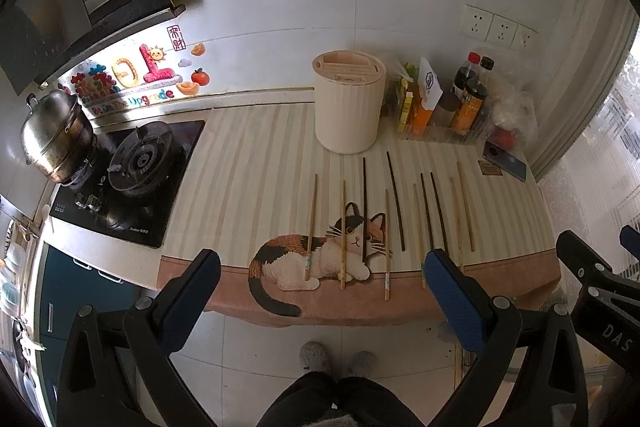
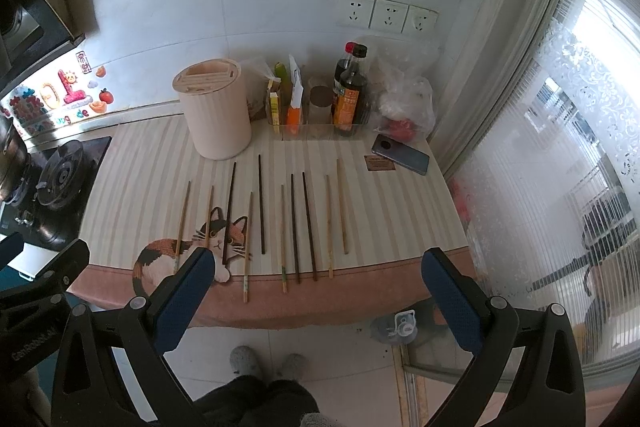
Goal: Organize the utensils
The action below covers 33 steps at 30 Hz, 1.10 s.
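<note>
Far left of worktop: black two-burner gas hob (image 1: 132, 179), a stacked stainless-steel steamer pot (image 1: 54, 137) on its left burner. Striped beige mat with a calico cat print (image 1: 256, 163) covers the worktop from the hob to the right edge, its pink border hanging over the front edge. Cream cylindrical slotted utensil holder (image 1: 347, 107) stands upright near the back edge, about mid-mat. Ten chopsticks lie singly in a row in front of it, running front to back, apart from each other: pale bamboo chopsticks (image 2: 183, 213) at the left over the cat print, dark wooden chopsticks (image 2: 261, 205) mixed through the middle, more pale ones toward the right; several near ends reach the pink border. Back right corner: clear tray with dark sauce bottles (image 2: 352, 95) and packets, plastic bag beside it, dark smartphone (image 2: 400, 155) lying flat by the right edge. Left gripper (image 1: 322, 277) held off the front edge, blue-padded fingers wide apart, empty. Right gripper (image 2: 316, 275) likewise off the front edge, fingers wide apart, holding nothing.
</note>
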Each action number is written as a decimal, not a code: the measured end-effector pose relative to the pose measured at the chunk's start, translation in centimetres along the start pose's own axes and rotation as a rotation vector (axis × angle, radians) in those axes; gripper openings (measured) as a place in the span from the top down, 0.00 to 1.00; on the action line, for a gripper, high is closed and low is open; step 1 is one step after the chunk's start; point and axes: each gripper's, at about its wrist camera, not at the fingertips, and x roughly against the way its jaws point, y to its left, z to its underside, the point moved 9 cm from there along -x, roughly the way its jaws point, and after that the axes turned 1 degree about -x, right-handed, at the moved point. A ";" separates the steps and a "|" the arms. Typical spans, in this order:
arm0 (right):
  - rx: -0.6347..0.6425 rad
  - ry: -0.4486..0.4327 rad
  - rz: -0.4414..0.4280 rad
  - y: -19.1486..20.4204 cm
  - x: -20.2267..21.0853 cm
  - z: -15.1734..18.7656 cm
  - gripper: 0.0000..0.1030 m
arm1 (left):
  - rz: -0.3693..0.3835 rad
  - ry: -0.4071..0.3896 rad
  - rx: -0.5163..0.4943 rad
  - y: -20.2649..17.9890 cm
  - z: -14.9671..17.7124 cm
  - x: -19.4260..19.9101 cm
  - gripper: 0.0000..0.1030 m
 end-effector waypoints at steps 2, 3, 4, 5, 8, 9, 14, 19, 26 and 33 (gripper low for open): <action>-0.001 -0.001 -0.001 0.0 0.0 0.1 0.00 | 0.001 -0.001 0.001 0.0 0.1 0.0 0.00; -0.001 -0.001 -0.001 0.0 0.0 0.1 0.00 | 0.000 -0.001 0.001 0.0 0.1 0.0 0.00; 0.000 -0.001 -0.002 0.0 -0.1 0.1 0.00 | 0.000 -0.002 0.001 0.0 0.2 0.0 0.00; -0.001 -0.002 -0.001 0.0 -0.1 0.0 0.00 | 0.000 -0.003 0.001 0.0 0.2 0.0 0.00; -0.001 -0.002 0.000 0.0 0.0 -0.1 0.00 | 0.001 -0.002 0.001 -0.1 0.2 0.0 0.00; -0.001 -0.002 0.001 0.0 0.0 -0.1 0.00 | 0.000 -0.003 0.000 -0.1 0.1 0.0 0.00; -0.001 -0.002 0.001 0.0 -0.1 -0.3 0.00 | 0.002 -0.002 0.001 -0.1 0.1 -0.1 0.00; 0.000 -0.002 0.002 0.0 0.0 -0.3 0.00 | 0.001 -0.002 0.002 -0.1 0.0 -0.1 0.00; 0.000 -0.004 0.003 0.1 0.0 -0.2 0.00 | 0.000 -0.002 0.002 -0.2 -0.1 -0.1 0.00; 0.002 -0.005 0.001 0.0 0.0 -0.5 0.00 | 0.001 -0.002 0.001 -0.2 -0.1 -0.1 0.00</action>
